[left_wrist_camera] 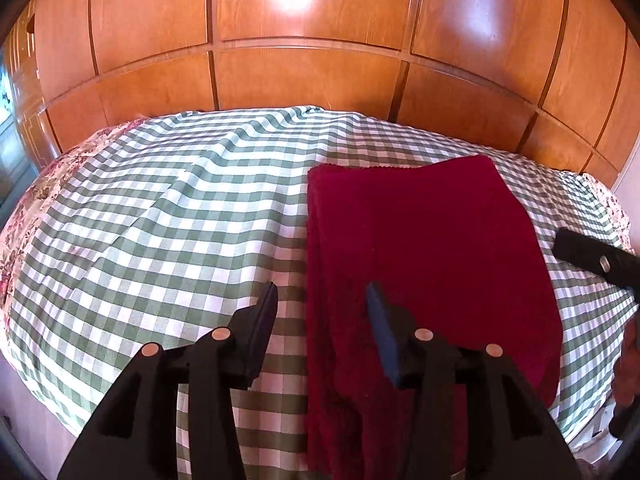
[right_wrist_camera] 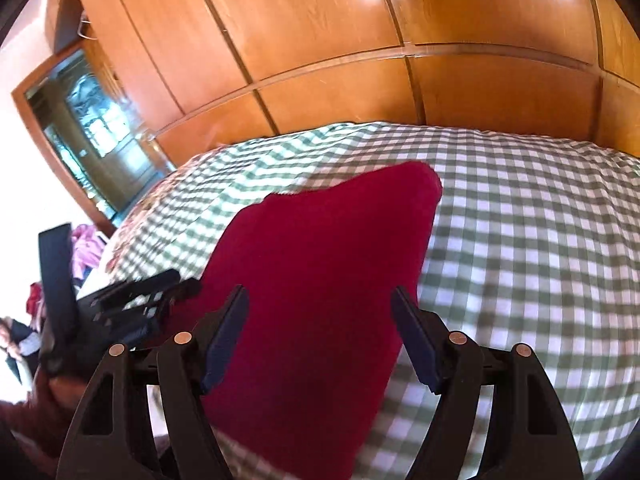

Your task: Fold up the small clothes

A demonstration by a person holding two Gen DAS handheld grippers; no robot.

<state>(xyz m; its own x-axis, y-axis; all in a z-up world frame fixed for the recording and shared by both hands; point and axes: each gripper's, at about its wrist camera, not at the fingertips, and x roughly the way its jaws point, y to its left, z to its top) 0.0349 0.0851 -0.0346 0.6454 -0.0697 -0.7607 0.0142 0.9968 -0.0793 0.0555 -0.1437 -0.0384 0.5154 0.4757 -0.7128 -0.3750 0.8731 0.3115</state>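
We are seeing dark red cloth (left_wrist_camera: 432, 248) lying folded on green-checked bed cover (left_wrist_camera: 168, 216). Left hand-held gripper (left_wrist_camera: 324, 300) hovering spread over its left edge, gripping nothing. Right hand-held gripper (right_wrist_camera: 320, 300) hovering spread above it, empty.

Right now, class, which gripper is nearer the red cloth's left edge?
Left. The left gripper straddles the left edge of the red cloth, jaws open around it. The right gripper hovers open over the cloth's middle, towards its right side.
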